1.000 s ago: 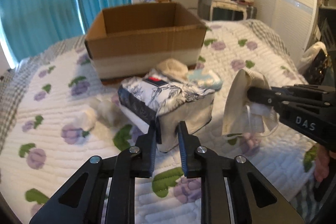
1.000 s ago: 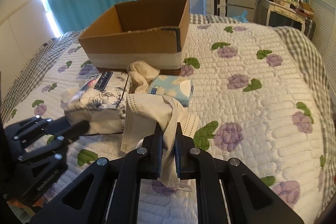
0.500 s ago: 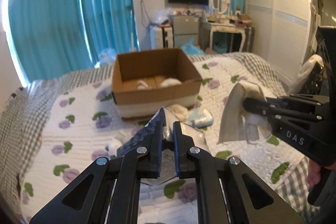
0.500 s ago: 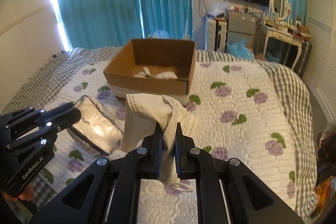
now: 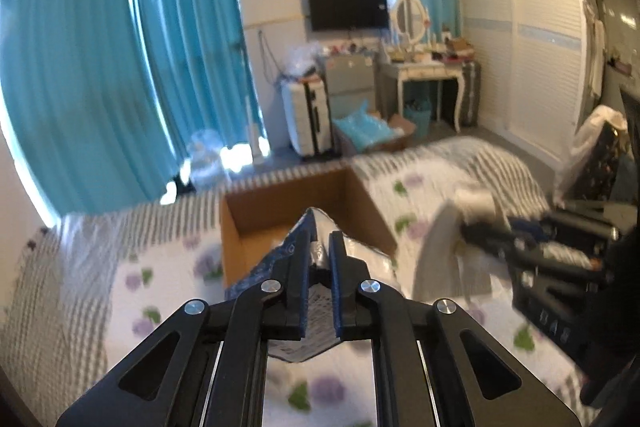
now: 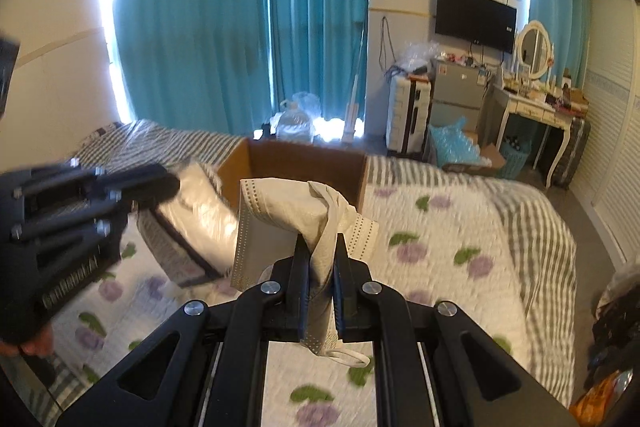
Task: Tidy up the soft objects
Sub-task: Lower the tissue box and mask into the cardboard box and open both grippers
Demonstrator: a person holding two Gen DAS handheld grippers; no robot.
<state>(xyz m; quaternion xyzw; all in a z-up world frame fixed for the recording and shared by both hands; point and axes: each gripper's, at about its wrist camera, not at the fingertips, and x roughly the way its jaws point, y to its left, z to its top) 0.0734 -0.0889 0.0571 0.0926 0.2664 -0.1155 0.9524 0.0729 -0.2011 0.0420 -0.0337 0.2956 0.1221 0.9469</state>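
Observation:
My left gripper [image 5: 319, 239] is shut on a floral-printed tissue pack [image 5: 316, 291], held up in the air in front of the open cardboard box [image 5: 256, 223]. The pack also shows in the right wrist view [image 6: 192, 223], hanging from the left gripper [image 6: 160, 183]. My right gripper [image 6: 322, 243] is shut on a cream face mask [image 6: 280, 223], held in the air before the box [image 6: 304, 167]. In the left wrist view the mask [image 5: 444, 251] and right gripper [image 5: 472, 231] are blurred at the right.
The box stands on a white quilted bed [image 6: 448, 247] with purple flowers. Teal curtains [image 6: 240, 19], a suitcase [image 6: 408, 115], a small fridge [image 6: 460, 91] and a dressing table [image 6: 532, 107] stand beyond the bed. A wardrobe [image 5: 532, 39] lines the right wall.
Both grippers have risen high above the bed and moved toward the box, carrying the tissue pack and the mask. The left gripper closed on the pack and lifted it off the quilt.

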